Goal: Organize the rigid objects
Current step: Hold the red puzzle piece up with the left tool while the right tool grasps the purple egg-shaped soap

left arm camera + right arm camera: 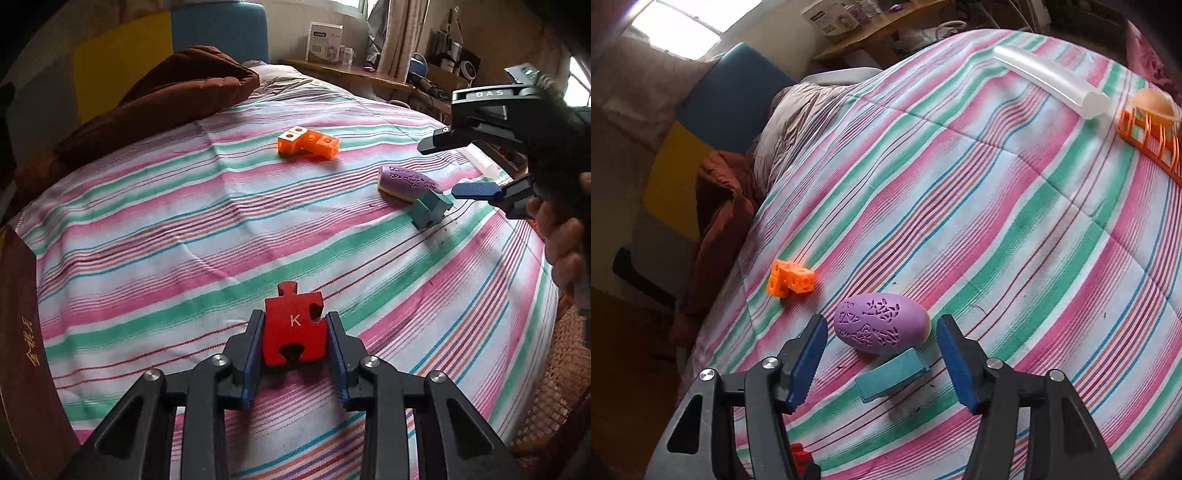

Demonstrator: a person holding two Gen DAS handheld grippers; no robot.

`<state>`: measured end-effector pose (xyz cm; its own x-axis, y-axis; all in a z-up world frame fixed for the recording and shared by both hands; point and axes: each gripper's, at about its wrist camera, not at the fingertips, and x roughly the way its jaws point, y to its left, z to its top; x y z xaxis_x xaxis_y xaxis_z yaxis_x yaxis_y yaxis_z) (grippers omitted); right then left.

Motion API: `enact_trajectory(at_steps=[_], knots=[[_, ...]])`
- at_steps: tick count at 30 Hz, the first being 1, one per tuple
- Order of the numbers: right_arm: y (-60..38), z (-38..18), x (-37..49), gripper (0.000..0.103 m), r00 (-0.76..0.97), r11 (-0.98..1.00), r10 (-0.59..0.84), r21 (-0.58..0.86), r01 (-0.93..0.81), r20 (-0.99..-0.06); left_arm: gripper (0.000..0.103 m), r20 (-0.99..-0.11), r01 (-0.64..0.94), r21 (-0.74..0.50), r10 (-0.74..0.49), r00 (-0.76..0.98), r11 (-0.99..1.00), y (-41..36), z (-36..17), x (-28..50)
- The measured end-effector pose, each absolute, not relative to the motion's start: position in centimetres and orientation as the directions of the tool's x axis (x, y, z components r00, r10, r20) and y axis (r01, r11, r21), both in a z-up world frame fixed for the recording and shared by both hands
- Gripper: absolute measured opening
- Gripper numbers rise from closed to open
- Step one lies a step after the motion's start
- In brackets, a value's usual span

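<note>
**Left hand has the puzzle piece, right hand lining up on the teal block**

Nearest to the left camera, the left gripper [295, 328] is pinching a red puzzle piece [294, 326] marked K, pads pressed on both its sides, right over the striped bedsheet [184, 236]. So I'd say the pick is done on that side, and the next move is just lifting it clear and carrying it to wherever things get collected.

On the right camera, the right gripper [882, 354] is spread, with a teal block [892, 374] lying between its pads but not touched by them. That one isn't grabbed yet; it looks like it needs to come down and squeeze. The catch is the purple egg-shaped thing [882, 323] touching the block's far end, which could get nudged or roll.

Further out there's an orange cube cluster [308, 142], well apart from the rest. Far across the bed lie a clear tube [1052, 86] and an orange basket [1152, 144] with something roundish and peach in it, probably the drop-off spot, though it's cut off at the edge so I can't be sure.
</note>
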<state>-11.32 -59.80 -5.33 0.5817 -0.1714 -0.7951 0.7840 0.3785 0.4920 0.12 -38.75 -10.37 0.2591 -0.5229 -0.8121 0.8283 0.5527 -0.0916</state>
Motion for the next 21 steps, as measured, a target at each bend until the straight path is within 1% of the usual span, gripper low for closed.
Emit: enact_trajectory(at_steps=[2, 3, 4, 5, 9, 16, 19, 20, 21], knots=[[-59.7, -5.2, -10.6, 0.065, 0.57, 0.409, -0.191, 0.464, 0.786, -0.799, 0.033, -0.807, 0.829, -0.091, -0.529, 0.263, 0.551, -38.6, -10.5, 0.1], [-59.7, -5.3, -10.3, 0.069, 0.563, 0.417, -0.192, 0.452, 0.788, -0.804, 0.033, -0.804, 0.83, -0.09, -0.531, 0.266, 0.551, -38.4, -10.5, -0.1], [-59.7, -5.5, -10.0, 0.08, 0.557, 0.425, -0.187, 0.445, 0.788, -0.809, 0.033, -0.803, 0.83, -0.09, -0.533, 0.267, 0.551, -38.3, -10.5, -0.2], [-59.6, -5.6, -9.7, 0.083, 0.553, 0.431, -0.181, 0.44, 0.788, -0.813, 0.033, -0.802, 0.829, -0.093, -0.535, 0.266, 0.552, -38.2, -10.4, -0.2], [-59.1, -6.1, -8.3, 0.083, 0.499, 0.481, -0.195, 0.361, 0.799, -0.844, 0.033, -0.799, 0.827, -0.108, -0.544, 0.258, 0.551, -38.0, -10.5, 0.0], [-59.2, -7.5, -6.3, 0.084, 0.439, 0.501, -0.209, 0.29, 0.815, -0.874, 0.033, -0.795, 0.82, -0.123, -0.55, 0.256, 0.559, -37.6, -10.4, 0.0], [-59.0, -7.7, -5.7, 0.083, 0.411, 0.531, -0.241, 0.235, 0.814, -0.879, 0.033, -0.793, 0.819, -0.121, -0.55, 0.26, 0.561, -37.6, -10.5, -0.1], [-58.6, -7.7, -5.2, 0.076, 0.374, 0.559, -0.263, 0.176, 0.81, -0.889, 0.033, -0.793, 0.818, -0.12, -0.55, 0.262, 0.562, -37.6, -10.5, -0.1], [-58.2, -7.6, -4.9, 0.076, 0.357, 0.576, -0.281, 0.141, 0.805, -0.891, 0.033, -0.793, 0.818, -0.117, -0.548, 0.265, 0.564, -37.6, -10.5, -0.2]])
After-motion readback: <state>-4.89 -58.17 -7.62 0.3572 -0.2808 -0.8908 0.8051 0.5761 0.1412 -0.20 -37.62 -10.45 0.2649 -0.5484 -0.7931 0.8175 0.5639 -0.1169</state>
